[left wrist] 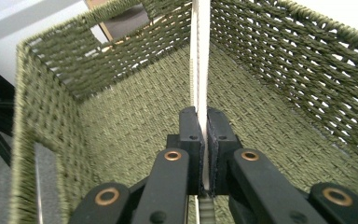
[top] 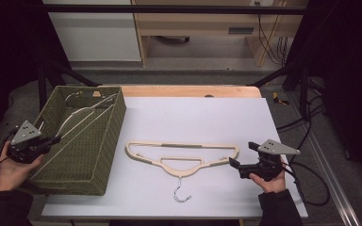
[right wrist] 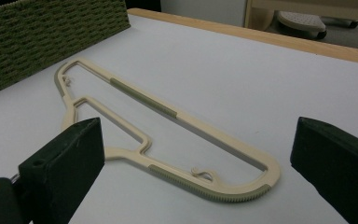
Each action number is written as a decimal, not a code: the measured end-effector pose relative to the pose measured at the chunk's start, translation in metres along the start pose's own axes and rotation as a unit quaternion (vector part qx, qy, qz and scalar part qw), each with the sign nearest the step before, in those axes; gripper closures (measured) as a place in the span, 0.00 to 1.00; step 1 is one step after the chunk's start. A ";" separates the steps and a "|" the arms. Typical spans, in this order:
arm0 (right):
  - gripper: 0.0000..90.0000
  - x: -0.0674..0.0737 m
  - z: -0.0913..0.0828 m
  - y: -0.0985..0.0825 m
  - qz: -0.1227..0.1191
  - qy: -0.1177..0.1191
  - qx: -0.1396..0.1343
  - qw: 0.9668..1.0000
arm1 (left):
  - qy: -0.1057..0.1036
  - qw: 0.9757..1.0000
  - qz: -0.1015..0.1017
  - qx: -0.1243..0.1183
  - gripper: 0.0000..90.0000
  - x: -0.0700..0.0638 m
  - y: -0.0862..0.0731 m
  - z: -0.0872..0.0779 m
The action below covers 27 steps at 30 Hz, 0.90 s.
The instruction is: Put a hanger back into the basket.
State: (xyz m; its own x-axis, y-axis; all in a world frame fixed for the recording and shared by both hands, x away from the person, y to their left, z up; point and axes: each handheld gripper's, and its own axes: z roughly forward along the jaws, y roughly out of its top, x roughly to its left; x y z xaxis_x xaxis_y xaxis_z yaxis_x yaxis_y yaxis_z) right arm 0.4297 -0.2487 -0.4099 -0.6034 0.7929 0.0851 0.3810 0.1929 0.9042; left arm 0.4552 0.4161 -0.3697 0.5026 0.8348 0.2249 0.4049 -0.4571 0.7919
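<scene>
My left gripper (top: 52,140) is at the near-left rim of a green woven basket (top: 111,141), shut on the edge of a cream hanger (top: 82,120) that leans inside it. In the left gripper view the pads (left wrist: 190,135) pinch the thin cream hanger (left wrist: 200,56), which runs up and away over the basket (left wrist: 135,116) floor. A second cream hanger (top: 181,155) with a metal hook lies flat on the white table (top: 193,113). My right gripper (top: 238,157) is open at that hanger's right end; in its own view the hanger (right wrist: 168,121) lies ahead between the wide jaws.
The basket takes the table's left side. The table's wooden far edge (top: 188,90) runs across, with a floor and pale cabinets (top: 193,23) beyond. A cable (top: 311,183) trails from the right gripper off the table's right edge.
</scene>
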 end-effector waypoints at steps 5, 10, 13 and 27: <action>0.04 0.001 0.001 0.000 0.001 0.000 0.003 1.000 | 0.005 1.000 0.012 0.004 0.96 -0.004 0.001 -0.001; 0.04 0.001 0.001 0.000 0.001 0.000 0.003 1.000 | 0.001 0.999 0.016 0.034 0.96 -0.006 0.003 0.002; 0.04 0.001 0.001 0.000 0.000 0.001 0.004 1.000 | -0.016 0.995 0.022 0.099 0.96 -0.008 0.006 0.010; 0.04 0.001 0.002 -0.001 -0.001 0.002 0.007 1.000 | -0.019 0.985 0.025 0.169 0.91 -0.023 0.010 0.023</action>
State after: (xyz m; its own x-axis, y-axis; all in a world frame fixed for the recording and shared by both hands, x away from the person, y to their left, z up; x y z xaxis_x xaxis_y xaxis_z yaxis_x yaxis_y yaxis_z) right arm 0.4301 -0.2466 -0.4116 -0.6073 0.7898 0.0854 0.3895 0.2024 0.8985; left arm 0.4648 0.3855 -0.3801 0.5548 0.7990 0.2320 0.6066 -0.5793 0.5444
